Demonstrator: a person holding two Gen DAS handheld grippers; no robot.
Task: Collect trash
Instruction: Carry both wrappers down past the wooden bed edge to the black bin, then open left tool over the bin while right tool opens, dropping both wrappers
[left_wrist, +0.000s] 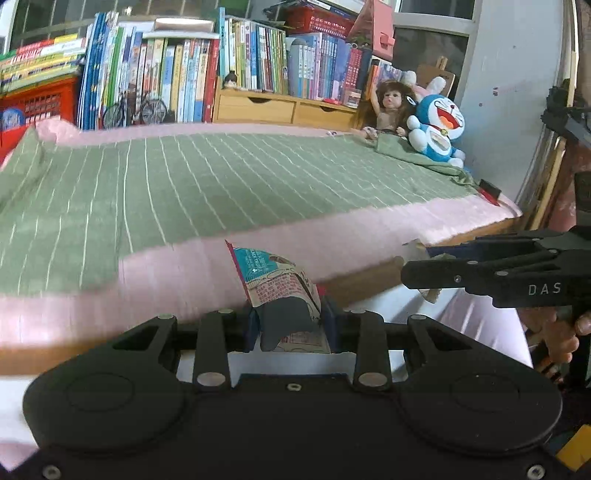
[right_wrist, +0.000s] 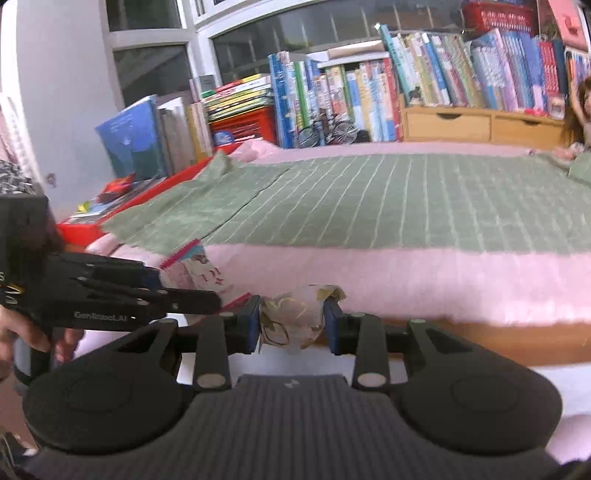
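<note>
My left gripper (left_wrist: 291, 325) is shut on a crumpled snack wrapper (left_wrist: 280, 280) printed in teal, red and white, which sticks up between the blue pads. My right gripper (right_wrist: 291, 325) is shut on a crumpled clear wrapper (right_wrist: 291, 314) with olive-brown printing. In the left wrist view the right gripper (left_wrist: 410, 275) reaches in from the right, with a scrap of its wrapper (left_wrist: 415, 247) showing. In the right wrist view the left gripper (right_wrist: 207, 301) comes in from the left with the snack wrapper (right_wrist: 195, 271). Both hang just in front of the bed's near edge.
A bed with a green striped cover (left_wrist: 229, 184) over a pink blanket (left_wrist: 184, 284) fills the middle. A doll (left_wrist: 388, 107) and a blue plush toy (left_wrist: 437, 127) sit at its far right corner. Rows of books (left_wrist: 177, 77) and wooden drawers (left_wrist: 280, 109) stand behind. A hand (left_wrist: 561, 336) holds the right gripper.
</note>
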